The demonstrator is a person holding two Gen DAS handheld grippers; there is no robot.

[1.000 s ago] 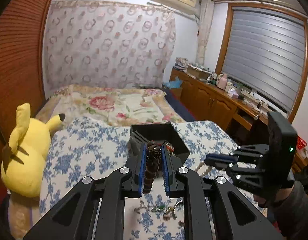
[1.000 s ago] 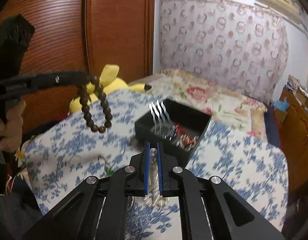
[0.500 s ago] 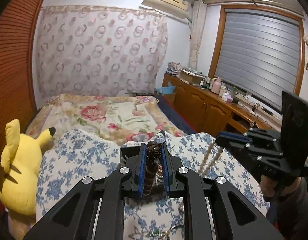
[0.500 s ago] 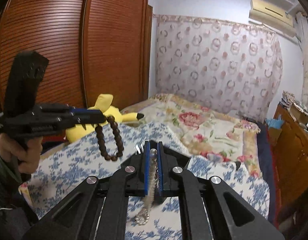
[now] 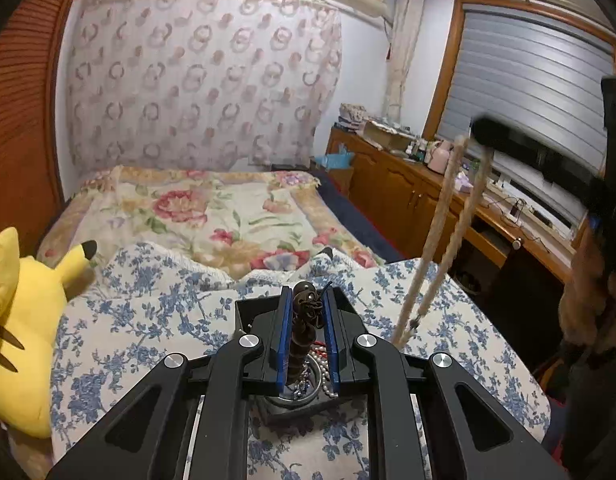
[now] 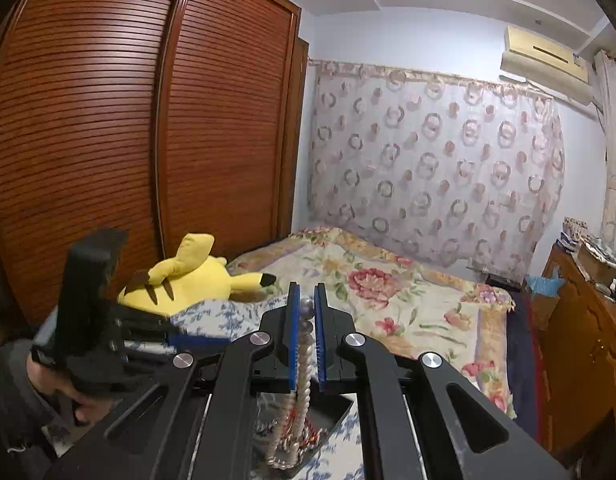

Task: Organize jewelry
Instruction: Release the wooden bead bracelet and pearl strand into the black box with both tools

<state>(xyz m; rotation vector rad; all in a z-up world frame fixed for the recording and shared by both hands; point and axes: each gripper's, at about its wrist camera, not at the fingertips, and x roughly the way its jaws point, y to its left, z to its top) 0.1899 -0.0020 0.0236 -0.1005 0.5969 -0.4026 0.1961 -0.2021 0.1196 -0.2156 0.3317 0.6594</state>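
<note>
From the left wrist view, the left tongs (image 5: pixel 307 300) are clenching a dark wooden bead bracelet (image 5: pixel 304 328), which is dangling between the blue pads straight over the black jewelry box (image 5: pixel 248 308). The box is sitting on the blue-flowered cloth (image 5: pixel 148 320) covering the near end of the bed, with pearls and red beads showing inside. At the right edge, the right tongs (image 5: pixel 484 132) are dangling a pearl necklace (image 5: pixel 436 240) in a long loop.

From the right wrist view, the right tongs (image 6: pixel 307 304) are pinching the pearl necklace (image 6: pixel 304 360), its strands trailing down into the jewelry box (image 6: pixel 340 408). The left tongs (image 6: pixel 212 340) are reaching in from the left, near a yellow plush toy (image 6: pixel 188 280).
</note>
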